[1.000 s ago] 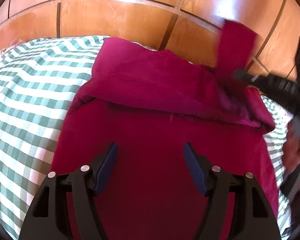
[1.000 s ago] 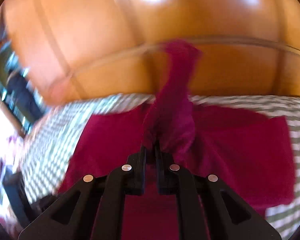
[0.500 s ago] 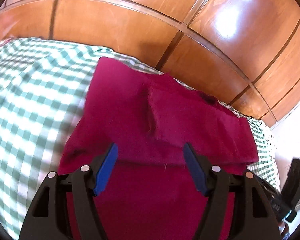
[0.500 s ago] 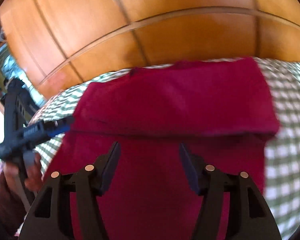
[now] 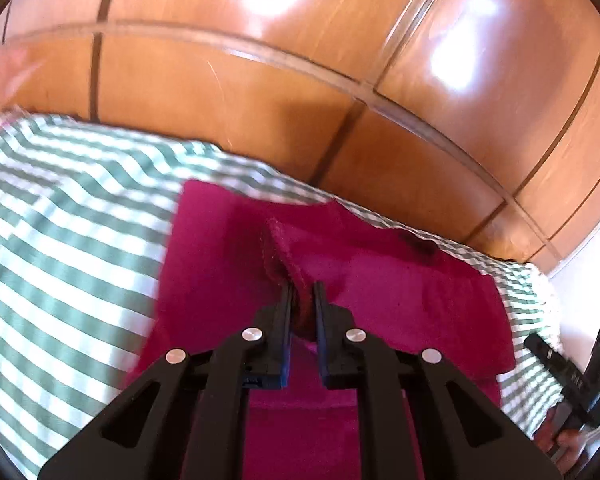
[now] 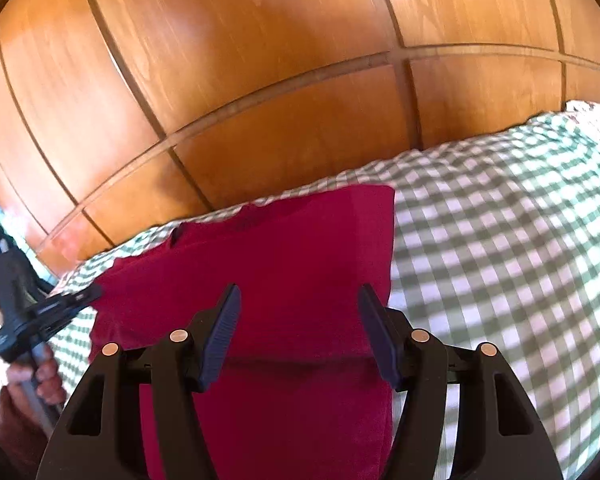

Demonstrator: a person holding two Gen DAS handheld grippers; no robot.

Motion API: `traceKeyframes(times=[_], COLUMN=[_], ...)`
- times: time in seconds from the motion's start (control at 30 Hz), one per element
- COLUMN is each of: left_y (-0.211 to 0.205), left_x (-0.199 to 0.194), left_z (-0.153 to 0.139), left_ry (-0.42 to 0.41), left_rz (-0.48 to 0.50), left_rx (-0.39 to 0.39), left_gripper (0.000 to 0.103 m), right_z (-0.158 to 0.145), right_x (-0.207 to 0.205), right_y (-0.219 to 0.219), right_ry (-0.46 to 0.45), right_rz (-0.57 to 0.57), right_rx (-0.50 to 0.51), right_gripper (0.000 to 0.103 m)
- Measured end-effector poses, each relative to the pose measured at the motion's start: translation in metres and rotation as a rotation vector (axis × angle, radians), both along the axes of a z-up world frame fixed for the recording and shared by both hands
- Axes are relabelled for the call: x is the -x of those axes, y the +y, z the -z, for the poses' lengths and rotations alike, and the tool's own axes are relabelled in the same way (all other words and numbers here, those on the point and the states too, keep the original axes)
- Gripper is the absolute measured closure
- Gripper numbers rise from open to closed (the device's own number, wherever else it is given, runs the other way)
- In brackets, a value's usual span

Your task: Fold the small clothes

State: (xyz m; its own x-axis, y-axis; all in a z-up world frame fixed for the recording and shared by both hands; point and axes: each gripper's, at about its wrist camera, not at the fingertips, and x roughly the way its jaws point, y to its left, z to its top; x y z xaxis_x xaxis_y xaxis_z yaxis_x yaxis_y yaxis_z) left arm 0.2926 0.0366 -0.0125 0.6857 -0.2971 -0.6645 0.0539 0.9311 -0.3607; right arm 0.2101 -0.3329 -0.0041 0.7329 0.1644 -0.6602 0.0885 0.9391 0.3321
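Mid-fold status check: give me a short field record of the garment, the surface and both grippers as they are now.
garment: crimson cloth, far part folded over, lying flat
surface: green-and-white checked sheet
backdrop: wooden panels
left gripper: has just been closing; fingers pinch a raised fold of the cloth
right gripper: open above the cloth, nothing between its fingers
fold: not finished

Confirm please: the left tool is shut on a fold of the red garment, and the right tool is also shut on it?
Not quite. The right tool is open, hovering over the red garment, as the right wrist view shows. The left tool is indeed shut on a fold.
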Motion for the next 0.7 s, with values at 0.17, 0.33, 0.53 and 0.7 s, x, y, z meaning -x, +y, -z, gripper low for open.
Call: traceKeyframes(times=[0.17, 0.33, 0.53, 0.7], left_y=[-0.005, -0.017, -0.022, -0.014], left_x=[-0.009, -0.012, -0.004, 0.029], left_z=[0.023, 0.048, 0.040, 0.032], left_ry=[0.065, 0.073, 0.059, 0.036], left_rz=[-0.005, -0.007, -0.035, -0.034], left_rx=[-0.130, -0.241, -0.268, -0.259], left_gripper=[0.092, 0.089, 0.078, 0.071], right_z=[0.020, 0.061, 0.062, 0.056], right_x=[-0.048, -0.073, -0.070, -0.071], right_y=[0.018, 0.027, 0.027, 0.034], right_ry=[0.057, 0.123, 0.112, 0.123], right_rz=[-0.010, 0.026, 0.029, 0.044], right_rx=[0.103, 0.210, 0.227, 0.291], right_gripper=[0.043, 0.041, 0.040, 0.033])
